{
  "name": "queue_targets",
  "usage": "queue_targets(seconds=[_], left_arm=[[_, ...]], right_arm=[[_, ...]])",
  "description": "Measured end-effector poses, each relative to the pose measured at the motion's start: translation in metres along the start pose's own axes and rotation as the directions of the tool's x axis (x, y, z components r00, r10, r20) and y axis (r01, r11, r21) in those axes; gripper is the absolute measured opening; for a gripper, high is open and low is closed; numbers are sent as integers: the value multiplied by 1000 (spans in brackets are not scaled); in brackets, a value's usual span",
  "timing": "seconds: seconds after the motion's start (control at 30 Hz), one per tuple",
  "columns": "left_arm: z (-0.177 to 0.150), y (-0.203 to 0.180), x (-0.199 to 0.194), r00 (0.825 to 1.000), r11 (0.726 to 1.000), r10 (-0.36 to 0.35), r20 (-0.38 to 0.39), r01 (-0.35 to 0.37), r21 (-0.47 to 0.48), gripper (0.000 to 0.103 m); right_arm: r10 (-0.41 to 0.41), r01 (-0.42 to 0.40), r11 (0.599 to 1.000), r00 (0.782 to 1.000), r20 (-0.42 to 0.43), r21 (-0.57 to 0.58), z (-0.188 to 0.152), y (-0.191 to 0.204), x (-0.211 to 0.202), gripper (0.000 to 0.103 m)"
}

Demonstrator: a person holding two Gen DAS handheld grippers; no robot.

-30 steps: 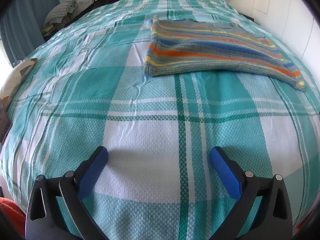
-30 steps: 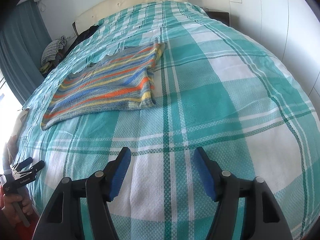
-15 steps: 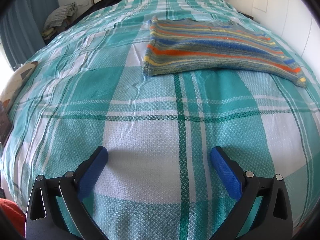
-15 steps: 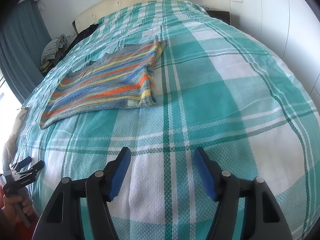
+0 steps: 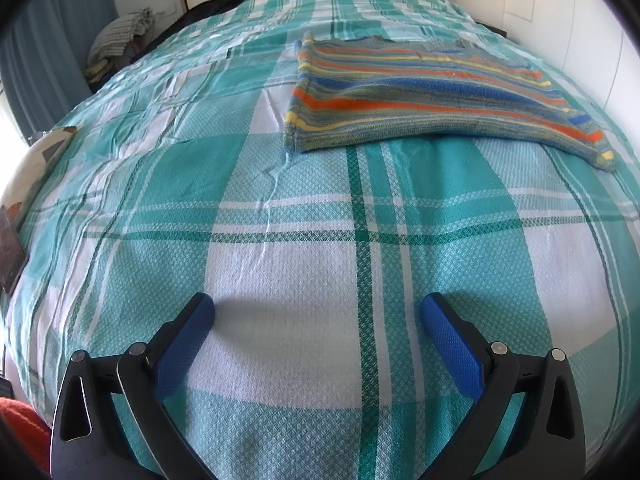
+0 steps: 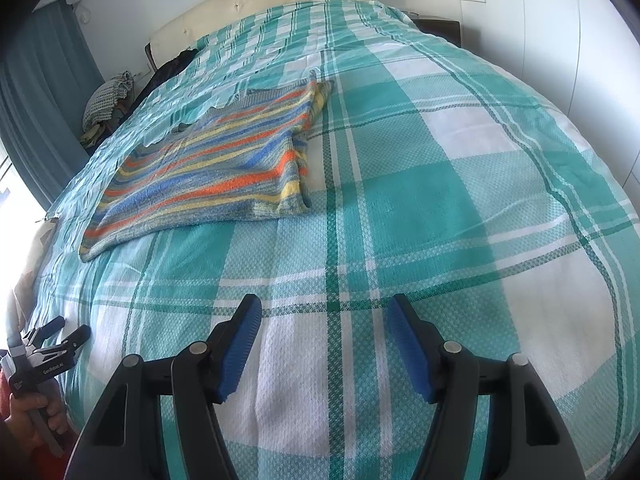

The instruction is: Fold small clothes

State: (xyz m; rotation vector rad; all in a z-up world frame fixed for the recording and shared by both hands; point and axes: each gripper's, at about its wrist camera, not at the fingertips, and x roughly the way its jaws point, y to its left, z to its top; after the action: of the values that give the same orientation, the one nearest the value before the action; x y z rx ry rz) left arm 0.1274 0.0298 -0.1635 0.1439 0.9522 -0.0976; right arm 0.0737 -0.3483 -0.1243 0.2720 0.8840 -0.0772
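Across the left wrist view, a bed (image 5: 280, 280) covered in a teal and white checked bedspread was seen, with the striped knit garment (image 5: 420, 96) laid flat toward one o'clock, well apart from the left gripper (image 5: 318, 320). That gripper was held with its blue-padded fingers (image 5: 184, 344) spread wide, and nothing was gripped between them. A pile of checked cloth (image 5: 120, 36) was visible off the bed at ten o'clock, and a dark item (image 5: 216, 4) lay near the headboard at eleven o'clock.

From the right wrist view, the same garment (image 6: 216, 168) was placed at about ten o'clock, its near hem nearest the lens and a sleeve or corner trailing toward nine o'clock. The right gripper (image 6: 324, 336) was likewise held apart and empty above bare bedspread. The left gripper (image 6: 52, 340) was glimpsed at eight o'clock beside the bed's edge.

No fold seemed to be under way; both grippers had yet to be brought to the garment. Trouble could be expected from the soft bedspread: if the pads were pressed too low at the hem, the cover could be pinched with the knit and dragged into the fold. An uneven pair of grips could also skew the stripes and leave the fold crooked.
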Motion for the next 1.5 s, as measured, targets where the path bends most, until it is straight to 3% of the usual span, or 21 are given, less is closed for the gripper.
queue_targets(seconds=[0.5,0.7,0.9,1.07,1.23,1.4,1.5], left_arm=[[3,0,-5,1000,1000,3,-11,-3,12,102],[1,-13,-22,1000,996,15,9,-15,87,101],[12,-53,-38,997,981,-72,29,65,181,101],[28,-106,-39,987,935,-157,29,139,325,101],[57,-170,-31,965,862,-263,6,232,450,101],[82,-239,-12,948,790,-317,13,256,557,101],[94,-270,2,935,768,-355,5,289,571,101]], right_arm=[[-4,4,1000,1000,16,14,4,-4,-4,66],[9,-10,999,999,35,42,7,-9,-7,65],[35,-38,997,998,45,68,9,-13,-10,65],[50,-55,994,997,52,92,13,-18,-13,66],[68,-71,995,997,48,74,36,-32,-14,66],[106,-108,994,993,45,26,102,-56,3,66],[183,-183,983,983,-13,6,148,-59,35,66]])
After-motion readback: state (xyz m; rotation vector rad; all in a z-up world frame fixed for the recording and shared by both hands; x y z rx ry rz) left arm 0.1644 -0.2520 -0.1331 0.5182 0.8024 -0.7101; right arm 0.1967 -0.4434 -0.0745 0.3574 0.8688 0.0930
